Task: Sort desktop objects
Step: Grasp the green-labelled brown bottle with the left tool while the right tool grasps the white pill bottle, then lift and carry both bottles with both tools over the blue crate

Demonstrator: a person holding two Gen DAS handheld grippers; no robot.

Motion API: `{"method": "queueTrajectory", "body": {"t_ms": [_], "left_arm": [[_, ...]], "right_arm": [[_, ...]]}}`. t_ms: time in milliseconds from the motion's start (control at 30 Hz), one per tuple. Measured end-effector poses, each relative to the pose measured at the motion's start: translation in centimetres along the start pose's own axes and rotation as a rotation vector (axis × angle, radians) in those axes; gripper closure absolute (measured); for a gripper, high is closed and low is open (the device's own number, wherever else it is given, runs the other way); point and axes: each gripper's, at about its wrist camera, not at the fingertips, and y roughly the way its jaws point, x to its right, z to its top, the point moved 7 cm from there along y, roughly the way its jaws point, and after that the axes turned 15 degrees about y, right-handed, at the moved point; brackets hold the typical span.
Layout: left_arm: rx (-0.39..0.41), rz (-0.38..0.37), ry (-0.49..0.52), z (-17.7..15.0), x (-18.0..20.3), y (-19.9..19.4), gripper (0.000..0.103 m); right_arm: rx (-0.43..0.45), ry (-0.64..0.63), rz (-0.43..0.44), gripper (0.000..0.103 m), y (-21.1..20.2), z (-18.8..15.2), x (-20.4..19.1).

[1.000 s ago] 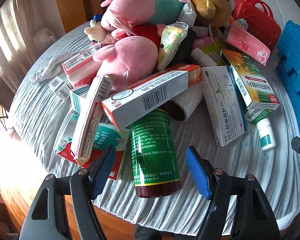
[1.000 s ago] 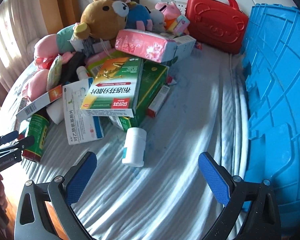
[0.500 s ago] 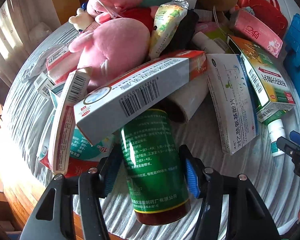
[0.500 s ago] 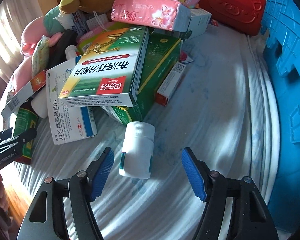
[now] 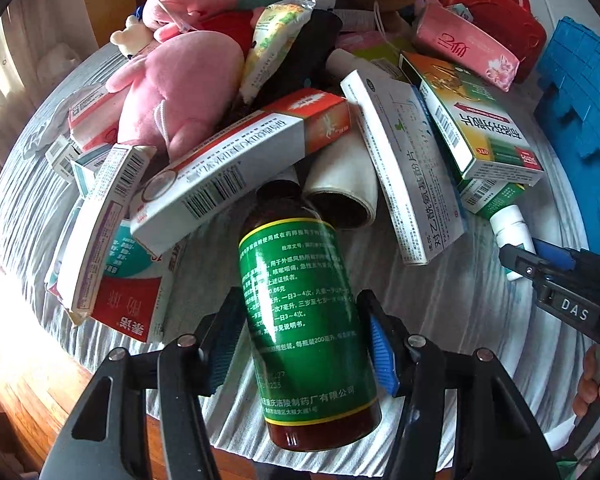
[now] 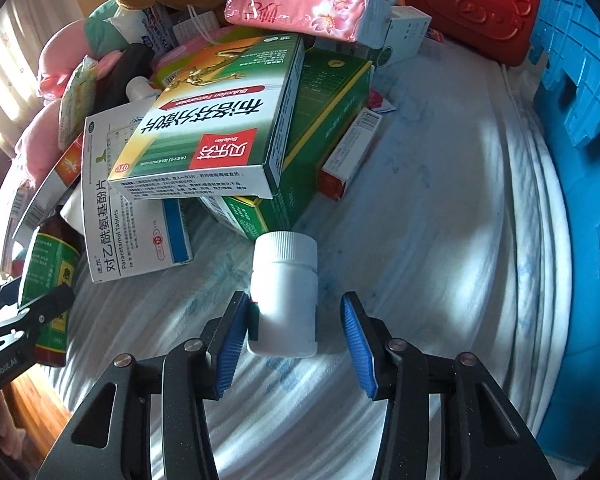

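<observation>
Left gripper (image 5: pixel 302 342): ribbed blue pads clamped on the round brown glass bottle (image 5: pixel 308 320) with a glossy green label.
Right gripper (image 6: pixel 296 344): jaws just closing; cylindrical white plastic bottle (image 6: pixel 284 300) between them, left pad touching, right pad apart.

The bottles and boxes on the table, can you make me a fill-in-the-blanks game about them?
1. The left gripper has a brown bottle with a ____ label between its fingers.
2. The right gripper reaches around a small ____ bottle lying on the cloth.
3. The pink tissue pack lies on ____ of the pile of boxes.
4. The big crate at the side is ____.

Missing words: green; white; top; blue
</observation>
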Motion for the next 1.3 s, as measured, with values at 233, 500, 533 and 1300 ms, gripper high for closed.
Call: {"method": "queueTrajectory", "body": {"t_ms": [233,500,533,1300], "left_arm": [[0.044,0.022,0.046,0.0,1.6,-1.8,0.049],[0.136,0.059,0.047,2.0,0.8,-4.9,0.052],[0.145,0.061,0.045,2.5,0.7,-5.1,0.052],[0.3,0.113,0.071,6.6,0.7,-10.9,0.053]], "right_arm": [[-0.002,0.009,0.025,0.069,-0.8,-0.8,-0.1],[0.06,-0.005,0.048,0.069,-4.0,-0.1,-0.9],[0.07,-0.008,0.054,0.069,-4.5,0.0,-1.1],[0.206,-0.031,0.098,0.069,-10.4,1.6,-3.3]]}}
